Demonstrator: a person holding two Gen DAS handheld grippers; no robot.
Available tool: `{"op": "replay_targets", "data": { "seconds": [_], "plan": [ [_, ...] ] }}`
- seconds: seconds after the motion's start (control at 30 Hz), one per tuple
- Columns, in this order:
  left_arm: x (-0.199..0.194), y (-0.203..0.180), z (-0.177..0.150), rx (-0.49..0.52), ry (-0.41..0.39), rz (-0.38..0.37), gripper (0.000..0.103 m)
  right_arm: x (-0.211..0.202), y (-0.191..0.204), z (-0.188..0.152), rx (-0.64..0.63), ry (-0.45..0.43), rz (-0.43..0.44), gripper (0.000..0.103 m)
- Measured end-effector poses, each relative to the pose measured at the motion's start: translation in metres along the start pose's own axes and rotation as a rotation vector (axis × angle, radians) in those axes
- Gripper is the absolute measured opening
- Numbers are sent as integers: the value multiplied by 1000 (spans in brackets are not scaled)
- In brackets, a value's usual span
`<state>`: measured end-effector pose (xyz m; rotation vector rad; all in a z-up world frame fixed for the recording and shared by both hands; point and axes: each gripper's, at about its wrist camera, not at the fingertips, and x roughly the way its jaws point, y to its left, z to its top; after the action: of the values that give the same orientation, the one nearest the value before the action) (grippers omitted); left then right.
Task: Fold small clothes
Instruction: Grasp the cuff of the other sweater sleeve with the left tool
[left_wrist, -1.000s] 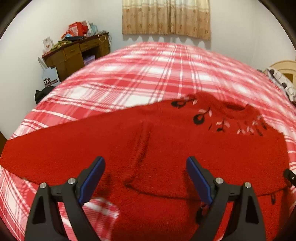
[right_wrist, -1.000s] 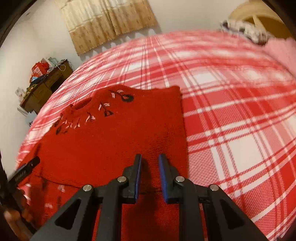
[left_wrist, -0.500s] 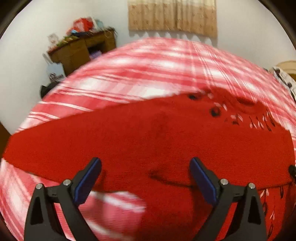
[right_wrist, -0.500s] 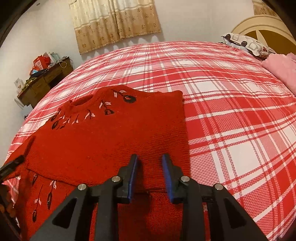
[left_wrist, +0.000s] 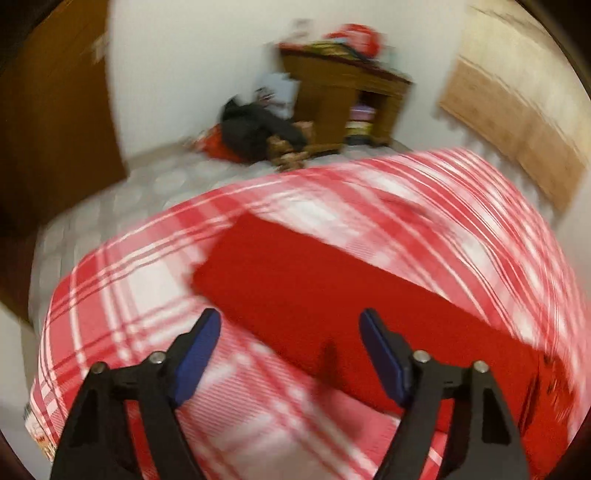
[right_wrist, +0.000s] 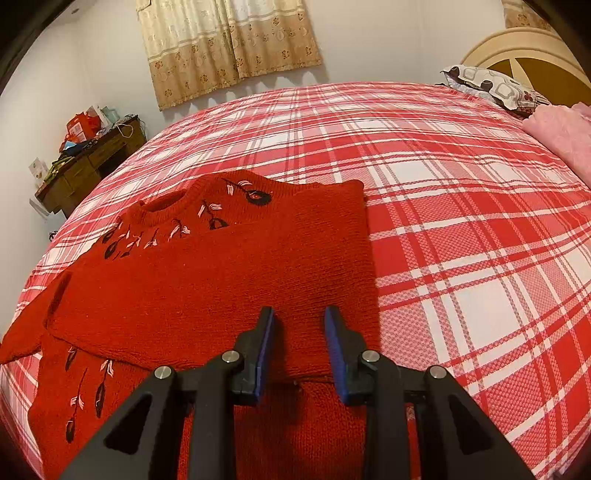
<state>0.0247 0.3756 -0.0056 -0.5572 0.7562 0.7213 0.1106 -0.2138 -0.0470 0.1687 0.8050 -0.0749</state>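
A red knitted sweater (right_wrist: 207, 288) with black and pink embroidery lies flat on the red-and-white plaid bed (right_wrist: 461, 240). One sleeve is folded across its body; the other sleeve (left_wrist: 317, 291) stretches out over the bedspread in the blurred left wrist view. My left gripper (left_wrist: 290, 326) is open and empty, hovering above the near edge of that sleeve. My right gripper (right_wrist: 299, 325) is open with a narrow gap and empty, just above the folded sleeve near the sweater's right side.
A wooden desk (left_wrist: 340, 110) with clutter stands by the wall, with a dark bag (left_wrist: 258, 133) on the floor beside it. A curtain (right_wrist: 229, 48) hangs behind the bed. A patterned pillow (right_wrist: 491, 86) and pink blanket (right_wrist: 561, 133) lie at the bed's right end.
The left gripper has swung sharply left, from over the sweater's body to the outstretched sleeve near the bed's edge. The right gripper has opened a little wider and stayed over the sweater.
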Motion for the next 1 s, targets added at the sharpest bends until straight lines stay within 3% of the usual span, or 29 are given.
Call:
{"op": "replay_targets", "data": {
  "seconds": [0.1,0.2,0.47,0.53,0.63,0.7,0.87,1.0],
  "plan": [
    [15,36,4,-158,30,-44,66,0,0,0,-3,-1,-6,29],
    [17,45,2,-217,-26,-107,66,0,0,-1,-7,-1,-12,29],
    [29,19,-3,-150,-65,-68,65,0,2,-1,-11,-1,-18,29],
    [31,21,3,-124,-68,-82,59,0,2,-1,-12,-1,-19,30],
    [33,15,4,-75,-59,-94,37,0,2,-1,-12,-2,-19,30],
    [36,10,4,-50,-55,-98,11,0,1,-1,-10,-2,-17,30],
    [32,1,3,-34,-57,-104,6,0,1,-1,0,-4,-9,30],
    [12,-22,1,15,-114,-111,6,0,1,-1,-1,-4,-9,30]
  ]
}}
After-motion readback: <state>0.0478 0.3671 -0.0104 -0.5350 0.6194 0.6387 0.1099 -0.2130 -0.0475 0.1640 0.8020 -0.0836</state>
